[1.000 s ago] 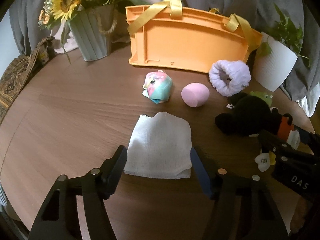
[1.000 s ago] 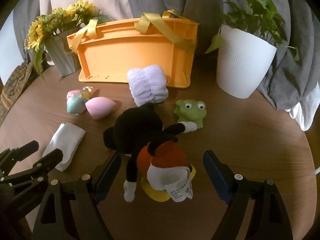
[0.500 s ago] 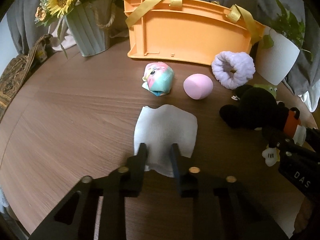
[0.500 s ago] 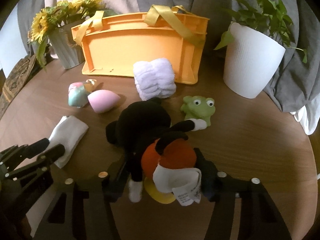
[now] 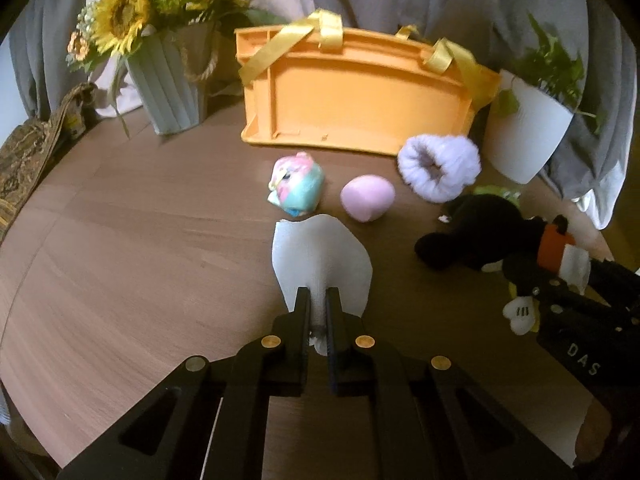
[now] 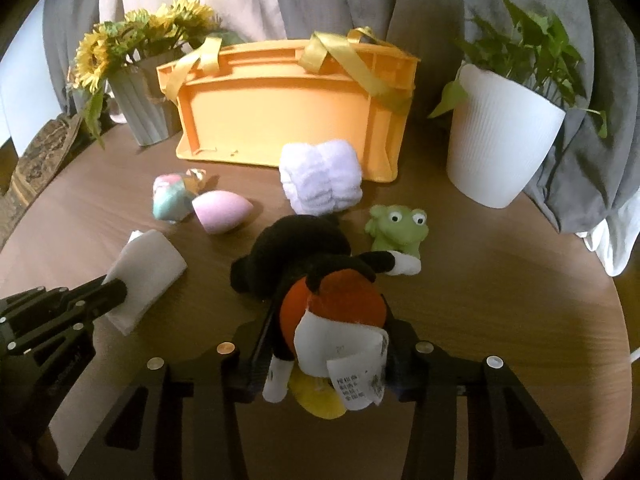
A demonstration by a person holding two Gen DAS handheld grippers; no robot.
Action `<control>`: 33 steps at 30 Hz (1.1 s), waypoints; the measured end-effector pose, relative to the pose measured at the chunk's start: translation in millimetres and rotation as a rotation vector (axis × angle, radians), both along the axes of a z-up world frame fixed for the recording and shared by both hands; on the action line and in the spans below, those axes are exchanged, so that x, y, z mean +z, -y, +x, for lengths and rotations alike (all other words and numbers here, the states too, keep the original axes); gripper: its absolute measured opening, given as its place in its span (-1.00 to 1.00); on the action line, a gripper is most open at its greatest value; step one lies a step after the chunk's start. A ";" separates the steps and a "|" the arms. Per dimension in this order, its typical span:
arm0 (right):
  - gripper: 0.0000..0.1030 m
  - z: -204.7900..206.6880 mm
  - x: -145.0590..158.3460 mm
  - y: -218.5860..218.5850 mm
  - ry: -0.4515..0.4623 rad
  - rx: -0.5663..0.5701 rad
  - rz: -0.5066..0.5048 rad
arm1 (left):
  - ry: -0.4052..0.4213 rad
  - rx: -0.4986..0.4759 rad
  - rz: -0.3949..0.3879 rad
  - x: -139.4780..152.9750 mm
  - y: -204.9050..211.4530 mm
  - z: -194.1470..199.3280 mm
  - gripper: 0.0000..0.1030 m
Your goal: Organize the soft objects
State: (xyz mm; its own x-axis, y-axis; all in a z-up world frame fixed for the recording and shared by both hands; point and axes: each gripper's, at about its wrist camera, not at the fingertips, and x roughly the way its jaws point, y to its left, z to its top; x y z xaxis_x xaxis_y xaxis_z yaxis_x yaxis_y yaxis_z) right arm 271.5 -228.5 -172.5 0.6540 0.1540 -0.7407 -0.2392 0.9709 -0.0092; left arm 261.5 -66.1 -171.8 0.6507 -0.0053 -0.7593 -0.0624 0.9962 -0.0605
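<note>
Left claw point(image 5: 318, 300): clamped on the folded white cloth point(image 5: 320, 260), lifted at counter centre.
Right claw point(image 6: 326, 328): clamped on the black plush mouse point(image 6: 304, 252).
Orange plastic crate point(image 5: 356, 100): twelve o'clock.

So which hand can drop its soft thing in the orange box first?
Probably the right gripper: its mouse plush sits nearer the orange basket than the left gripper's white cloth.

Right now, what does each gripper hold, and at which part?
Left gripper: white cloth, pinched at its near edge. Right gripper: mouse plush, clamped at its red shorts.
</note>
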 end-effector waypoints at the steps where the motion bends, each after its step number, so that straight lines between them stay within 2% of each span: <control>1: -0.10 -0.9 2.1 0.7 0.002 -0.001 0.006 | 0.009 -0.003 0.003 2.8 0.7 -1.4 -0.83; 10: -0.10 -15.3 26.1 4.5 0.043 -0.002 0.033 | 0.081 -0.031 -0.001 30.8 1.5 -14.4 -0.83; 33: -0.10 -40.4 98.9 4.9 0.245 -0.024 0.078 | 0.317 -0.053 0.054 105.9 2.4 -31.1 -0.83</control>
State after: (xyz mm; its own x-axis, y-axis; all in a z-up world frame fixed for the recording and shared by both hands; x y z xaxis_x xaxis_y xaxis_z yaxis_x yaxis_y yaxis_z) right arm 231.2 -233.4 -73.7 0.8168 0.1863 -0.5461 -0.2155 0.9764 0.0108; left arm 230.4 -68.5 -65.9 0.8547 -0.0105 -0.5190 0.0028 0.9999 -0.0157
